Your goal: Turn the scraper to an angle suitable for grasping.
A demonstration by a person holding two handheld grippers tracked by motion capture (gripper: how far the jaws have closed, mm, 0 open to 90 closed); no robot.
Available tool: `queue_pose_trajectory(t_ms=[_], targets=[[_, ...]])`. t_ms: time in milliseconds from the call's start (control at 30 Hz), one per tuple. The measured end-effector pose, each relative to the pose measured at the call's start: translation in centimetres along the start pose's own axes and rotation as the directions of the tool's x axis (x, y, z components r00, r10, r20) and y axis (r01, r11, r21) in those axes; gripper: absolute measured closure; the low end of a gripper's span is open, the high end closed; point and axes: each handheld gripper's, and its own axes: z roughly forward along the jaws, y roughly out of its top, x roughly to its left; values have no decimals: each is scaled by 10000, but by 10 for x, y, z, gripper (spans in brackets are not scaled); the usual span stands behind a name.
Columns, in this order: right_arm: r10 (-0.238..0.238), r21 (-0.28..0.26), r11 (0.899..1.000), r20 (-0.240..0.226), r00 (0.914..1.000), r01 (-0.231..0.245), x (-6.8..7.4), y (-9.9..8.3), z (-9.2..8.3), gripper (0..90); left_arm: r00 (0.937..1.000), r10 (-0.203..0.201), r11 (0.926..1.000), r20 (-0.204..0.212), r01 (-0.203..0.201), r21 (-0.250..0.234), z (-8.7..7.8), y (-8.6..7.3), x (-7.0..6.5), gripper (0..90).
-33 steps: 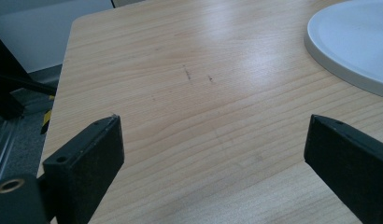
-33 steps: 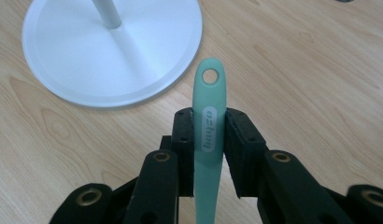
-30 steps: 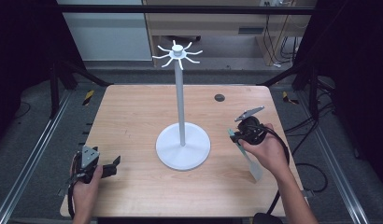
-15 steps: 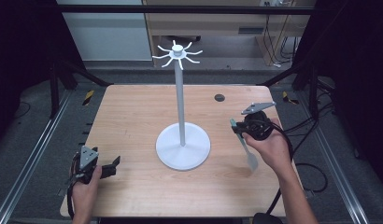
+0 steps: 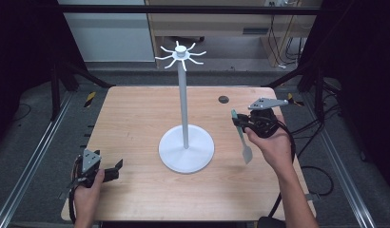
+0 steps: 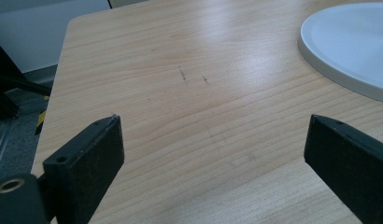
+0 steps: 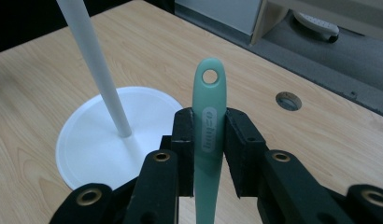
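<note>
Wooden table [image 5: 136,118] bears white stand [image 5: 186,147]; beyond, perhaps cabinets [image 5: 207,33]

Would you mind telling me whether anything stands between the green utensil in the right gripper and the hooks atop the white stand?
Nothing visible does. The right gripper holds the green utensil beside the pole, and the hooks are bare.

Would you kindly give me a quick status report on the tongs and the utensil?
Right tongs shut on green spatula, lifted off table. Left tongs open, empty. White stand beside it, not touching.
</note>
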Motion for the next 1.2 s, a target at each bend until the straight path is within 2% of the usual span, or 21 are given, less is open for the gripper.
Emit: queue_pose_trajectory(t_ms=[433, 633, 800, 1200], targets=[[268, -851, 9960, -217, 9994, -286, 2, 9, -7, 743, 9999, 98, 9999, -86, -98, 60, 0, 0, -1, 46], [295, -958, 9949, -357, 9989, -328, 1, 20, -9, 743, 9997, 94, 10000, -225, -93, 22, -1, 0, 1, 45], [162, -1132, 9934, -338, 9993, -199, 3, 26, -12, 743, 9997, 133, 9999, -211, -132, 53, -1, 0, 0, 45], [237, -1476, 9886, -347, 9991, -285, 6, 38, -21, 743, 9997, 151, 9999, -187, -150, 27, -1, 0, -1, 45]])
